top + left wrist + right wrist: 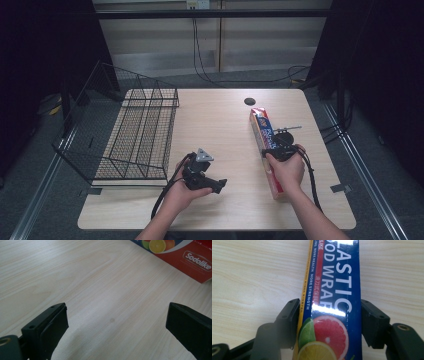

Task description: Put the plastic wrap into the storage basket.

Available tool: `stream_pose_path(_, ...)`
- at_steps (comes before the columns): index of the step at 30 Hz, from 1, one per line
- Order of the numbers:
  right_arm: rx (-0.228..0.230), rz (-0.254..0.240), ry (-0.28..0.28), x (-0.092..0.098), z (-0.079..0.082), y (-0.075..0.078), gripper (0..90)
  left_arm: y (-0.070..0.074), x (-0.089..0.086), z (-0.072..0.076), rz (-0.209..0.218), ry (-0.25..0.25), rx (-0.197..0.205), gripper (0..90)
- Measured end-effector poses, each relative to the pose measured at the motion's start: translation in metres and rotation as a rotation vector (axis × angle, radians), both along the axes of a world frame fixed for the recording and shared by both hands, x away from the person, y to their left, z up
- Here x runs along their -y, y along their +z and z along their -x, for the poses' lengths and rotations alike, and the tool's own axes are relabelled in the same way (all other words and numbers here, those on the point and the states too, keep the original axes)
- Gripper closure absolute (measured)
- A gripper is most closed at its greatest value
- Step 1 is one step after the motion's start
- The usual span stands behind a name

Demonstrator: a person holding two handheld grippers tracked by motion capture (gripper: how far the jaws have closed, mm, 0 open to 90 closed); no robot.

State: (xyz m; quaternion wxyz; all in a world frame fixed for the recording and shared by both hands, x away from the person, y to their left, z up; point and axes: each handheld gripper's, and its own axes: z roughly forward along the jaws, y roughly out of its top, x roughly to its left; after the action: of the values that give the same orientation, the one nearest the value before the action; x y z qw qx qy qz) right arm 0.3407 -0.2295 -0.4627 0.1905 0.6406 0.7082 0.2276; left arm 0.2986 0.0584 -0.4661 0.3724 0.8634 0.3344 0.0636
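A long box of plastic food wrap (263, 131), blue and red with citrus pictures, lies lengthwise on the right half of the wooden table (215, 125). My right gripper (276, 146) sits over its middle. In the right gripper view the two black jaws press against both long sides of the box (334, 277), so the right gripper (329, 312) is shut on it. My left gripper (220, 184) rests low near the table's front centre, pointing right. In the left gripper view its jaws (117, 315) stand wide apart over bare wood, with the box's red end (197, 262) farther off.
A black wire basket (142, 130) lies on the left part of the table, overhanging the left edge. A round cable hole (249, 101) sits near the far edge. Dark curtains flank both sides, and cables run on the floor beyond.
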Motion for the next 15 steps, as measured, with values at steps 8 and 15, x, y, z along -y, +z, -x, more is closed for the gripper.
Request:
stream_pose_path(8,-0.012,-0.027,0.067,0.012,0.003,0.009,46.7,0.001,0.000,0.001,0.011,0.000,-0.001,4.1)
stream_pose_path(15,0.049,-0.064,0.172,0.024,0.014,0.025,46.8,0.005,-0.002,-0.001,0.027,0.008,-0.012,4.1)
